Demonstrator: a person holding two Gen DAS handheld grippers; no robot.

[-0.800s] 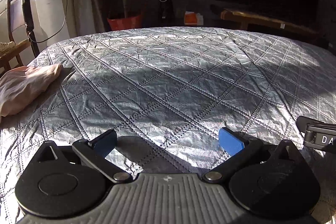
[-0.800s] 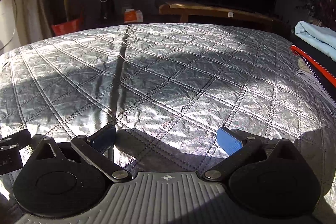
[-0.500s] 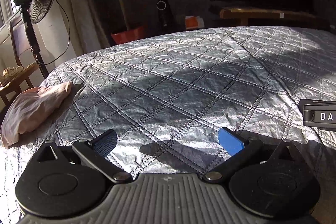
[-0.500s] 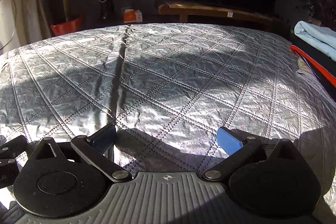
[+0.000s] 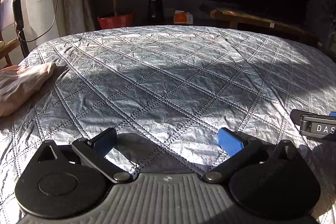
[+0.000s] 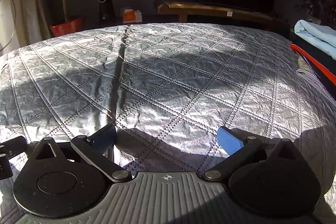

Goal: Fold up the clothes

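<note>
Both grippers, left (image 5: 167,138) and right (image 6: 166,138), are spread wide, holding nothing, low over the quilt (image 5: 168,77). Clothes sit at the right edge (image 6: 315,51); a pink bundle (image 5: 21,85) lies left. Probably fetching next: take one garment by its edge.

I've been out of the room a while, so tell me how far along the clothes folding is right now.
Possibly done: a pink garment lies bundled at the quilt's left edge, though whether it is neatly folded is unclear. In hand: nothing; the left tongs and right tongs are both open over bare quilt. Left: a pile at the right edge, with a light blue garment on top, looks unfolded.
</note>
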